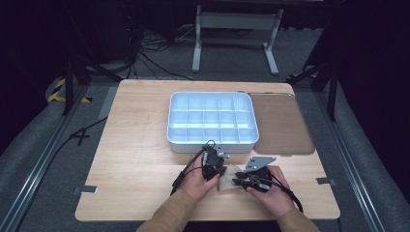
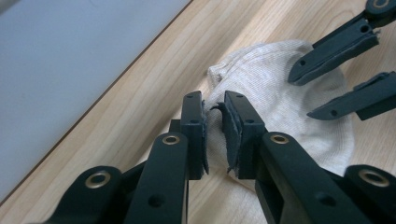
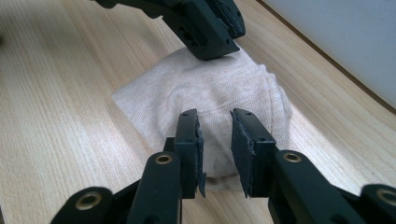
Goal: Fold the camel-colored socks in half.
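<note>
Left gripper [image 2: 215,133]: jaws nearly together, pinching a fold of the beige sock [image 2: 280,102] at its edge. Right gripper [image 3: 215,149]: jaws parted, poised over the sock's opposite side, pads apparently clear of the cloth. Sock: bunched on the wooden table [image 1: 135,145], just in front of the white compartment tray [image 1: 211,143]. Step judged: gathering or folding the sock; next, the right jaws needed to close on fabric. Both hands low, grippers angled inward toward each other.
</note>
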Motion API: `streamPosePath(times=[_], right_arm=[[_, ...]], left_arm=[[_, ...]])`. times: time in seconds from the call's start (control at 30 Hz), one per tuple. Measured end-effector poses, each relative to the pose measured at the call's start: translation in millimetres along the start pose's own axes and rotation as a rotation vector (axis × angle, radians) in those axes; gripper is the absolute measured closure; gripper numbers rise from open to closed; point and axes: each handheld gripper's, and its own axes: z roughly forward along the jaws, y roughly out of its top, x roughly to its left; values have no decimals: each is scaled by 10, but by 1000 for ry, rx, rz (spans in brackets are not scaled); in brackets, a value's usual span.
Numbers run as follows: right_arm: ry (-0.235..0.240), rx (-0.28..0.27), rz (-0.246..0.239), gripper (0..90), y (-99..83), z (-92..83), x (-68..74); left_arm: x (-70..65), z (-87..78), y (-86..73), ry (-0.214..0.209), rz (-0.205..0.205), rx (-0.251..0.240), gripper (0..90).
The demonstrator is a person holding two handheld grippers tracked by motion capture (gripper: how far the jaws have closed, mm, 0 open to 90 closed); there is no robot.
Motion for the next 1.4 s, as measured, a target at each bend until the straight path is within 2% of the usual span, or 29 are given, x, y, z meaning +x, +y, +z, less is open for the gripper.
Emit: streamPosePath(times=[0.13,0.2,0.27,0.33,0.5,0.67,0.77,0.83,1.0,1.07,1.17,1.23,1.33,1.4], right_arm=[[-9,-3,-2,712,-28,-25,-23],[2,2,44,713,-86,-50,-73],[5,-11,61,715,-120,-53,-78],[-4,-7,46,713,-114,-50,-60],[-4,-2,29,717,-51,-90,-44],[-5,-47,15,724,33,-141,-33],[-8,-68,12,725,74,-154,-41],[-8,-72,13,727,87,-146,-49],[9,-59,16,769,106,-74,-56],[16,-40,11,792,113,-28,-58],[17,-16,0,809,116,27,-59],[0,17,-4,813,96,107,-70],[14,9,47,816,80,107,-90],[13,1,59,818,68,108,-93]], left_arm=[[-11,19,-3,7,-4,-4,808],[-16,18,-6,7,0,-3,808],[-24,9,-11,9,0,-5,807],[-20,-19,-8,14,16,-9,799],[-24,-141,-13,-14,14,-35,772],[-37,-282,-31,-54,-5,-48,665],[-49,-365,-40,-64,9,-42,648],[-49,-418,-50,-68,0,-46,646],[11,-492,-96,-55,-13,-30,657],[40,-498,-128,-50,-32,-23,667],[63,-498,-145,-45,-30,-16,676],[81,-488,-168,-46,-43,-10,679],[101,-451,-191,-50,-48,6,685],[99,-413,-206,-54,-51,36,698]])
